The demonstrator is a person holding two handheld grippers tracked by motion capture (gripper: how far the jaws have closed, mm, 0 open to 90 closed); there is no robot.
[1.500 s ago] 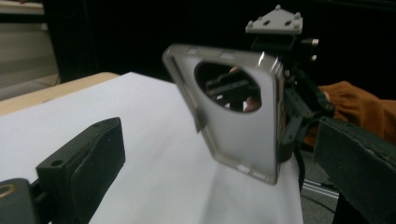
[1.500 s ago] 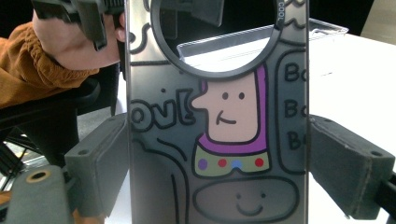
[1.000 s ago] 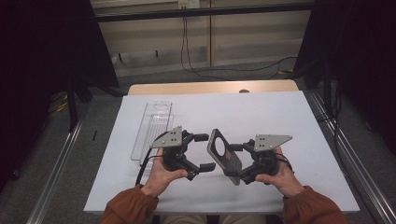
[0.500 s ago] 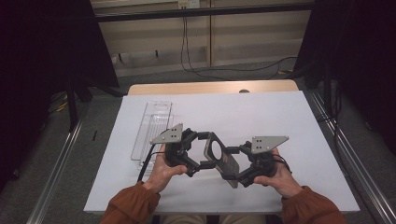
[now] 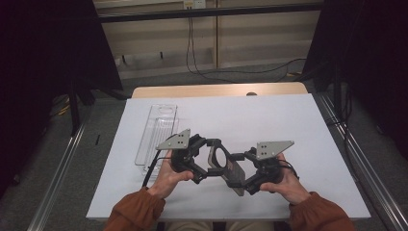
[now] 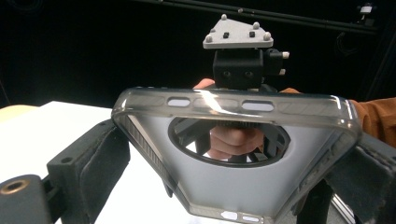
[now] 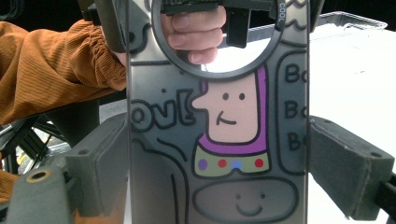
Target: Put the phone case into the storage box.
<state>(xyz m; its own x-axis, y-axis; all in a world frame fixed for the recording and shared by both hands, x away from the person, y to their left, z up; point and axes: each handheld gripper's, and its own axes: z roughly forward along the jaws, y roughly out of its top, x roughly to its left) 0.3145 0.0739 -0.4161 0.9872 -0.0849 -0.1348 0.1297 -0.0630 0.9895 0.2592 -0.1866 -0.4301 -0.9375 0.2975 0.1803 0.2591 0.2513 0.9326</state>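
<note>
A smoky clear phone case (image 5: 226,166) with a cartoon figure (image 7: 231,126) and a round hole hangs above the table between my two grippers. My right gripper (image 5: 246,174) is shut on the case's lower half, its pads (image 7: 109,163) pressing on both long edges. My left gripper (image 5: 208,161) has its jaws on either side of the holed end (image 6: 233,186). Its pads (image 6: 100,168) stand wide, close beside the case's edges, and I see no firm press. In the left gripper view the right gripper (image 6: 238,70) faces me, with fingers showing through the hole.
A clear plastic tray (image 5: 156,137) lies on the white table top (image 5: 288,125) at the left, just beyond my left hand. Metal rails run along both sides of the table. Cables hang at the back wall.
My left gripper has moved right and slid its jaws around the holed end of the case, which at first stood a little apart from it. The right gripper has kept still with the case.
</note>
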